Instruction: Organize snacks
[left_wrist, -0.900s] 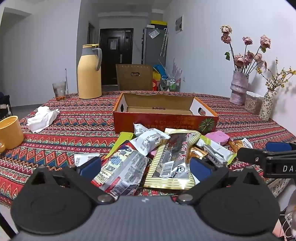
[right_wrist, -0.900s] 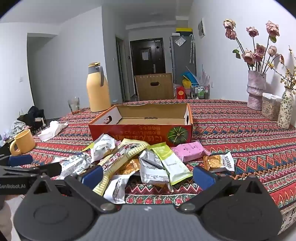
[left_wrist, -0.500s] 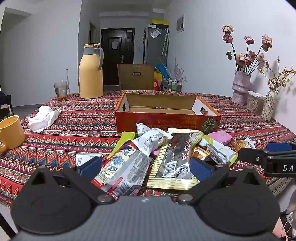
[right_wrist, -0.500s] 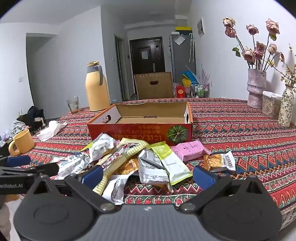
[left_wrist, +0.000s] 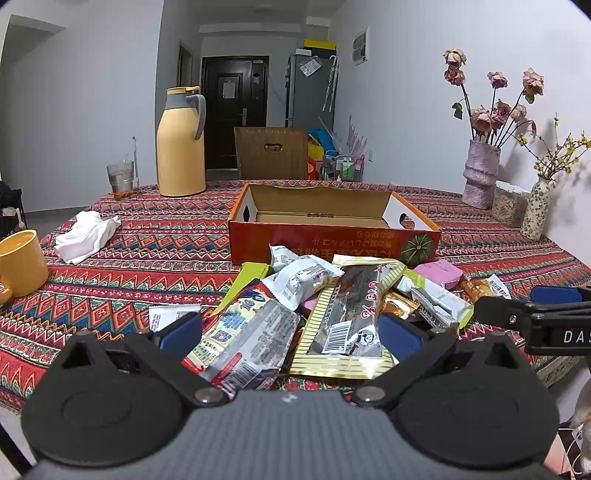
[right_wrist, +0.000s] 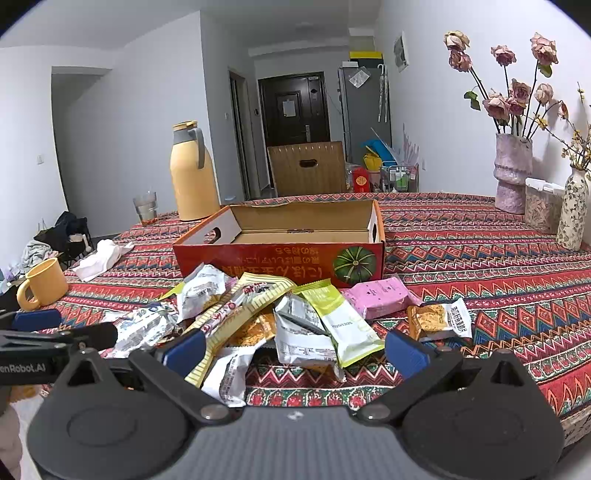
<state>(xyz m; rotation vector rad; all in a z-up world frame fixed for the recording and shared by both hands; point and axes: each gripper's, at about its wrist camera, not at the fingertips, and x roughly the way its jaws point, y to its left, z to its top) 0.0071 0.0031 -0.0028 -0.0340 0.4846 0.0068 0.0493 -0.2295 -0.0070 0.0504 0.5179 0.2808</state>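
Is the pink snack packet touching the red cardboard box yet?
Cannot tell. In the right wrist view the pink snack packet lies just before the red cardboard box, its far edge meeting the box's base line, with neither gap nor contact plain.

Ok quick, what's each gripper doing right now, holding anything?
Left gripper: jaws open, holding nothing, above the near snack pile.
Right gripper: jaws open, holding nothing, also over the snacks.

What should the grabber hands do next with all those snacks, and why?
Probably lower the open right gripper onto the green-and-white packet lying on top of the pile: the cardboard box behind looks empty, and neither it nor the left gripper holds anything.
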